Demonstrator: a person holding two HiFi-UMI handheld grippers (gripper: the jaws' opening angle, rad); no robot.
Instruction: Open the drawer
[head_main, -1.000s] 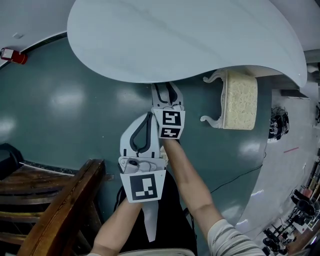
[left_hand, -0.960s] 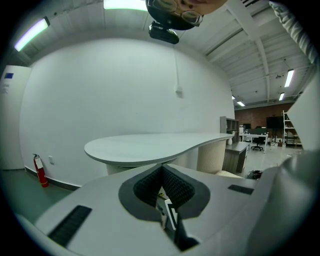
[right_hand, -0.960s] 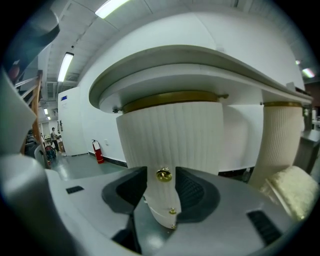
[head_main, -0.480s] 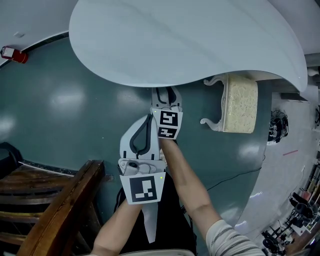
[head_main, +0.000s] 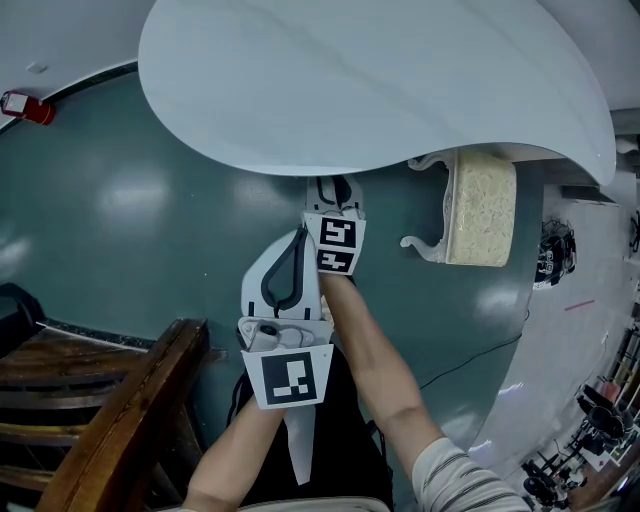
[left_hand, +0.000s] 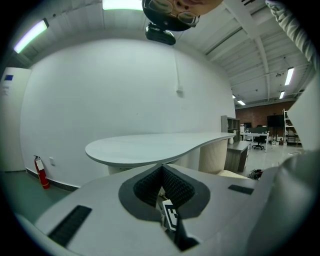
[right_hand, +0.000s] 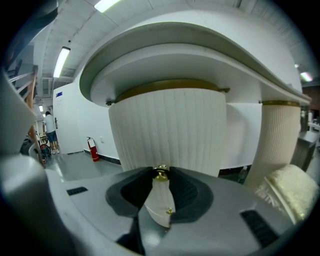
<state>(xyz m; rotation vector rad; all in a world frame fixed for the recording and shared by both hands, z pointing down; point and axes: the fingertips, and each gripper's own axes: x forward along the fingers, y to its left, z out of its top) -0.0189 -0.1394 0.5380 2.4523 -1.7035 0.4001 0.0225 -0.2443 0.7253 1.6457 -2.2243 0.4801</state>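
As right gripper (right_hand: 160, 171) jaws close, drawer knob (right_hand: 160, 175) pinched between them.

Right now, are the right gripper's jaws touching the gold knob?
Touching. The right gripper view shows the gold knob between the right gripper's jaws, which have just been closing, with no gap either side.

Left gripper (left_hand: 161, 167): pale grey moulded shell, dark slot vents (left_hand: 70, 225) set back either side of fingers. Inner finger faces were lined with black ribbed pads (left_hand: 146, 187). Black-rimmed teardrop opening (head_main: 283, 272) sat behind fingertips. Further back, white marker cube (head_main: 290, 376) bore black squares. Right arm wore grey-and-white striped sleeve (head_main: 468, 484).
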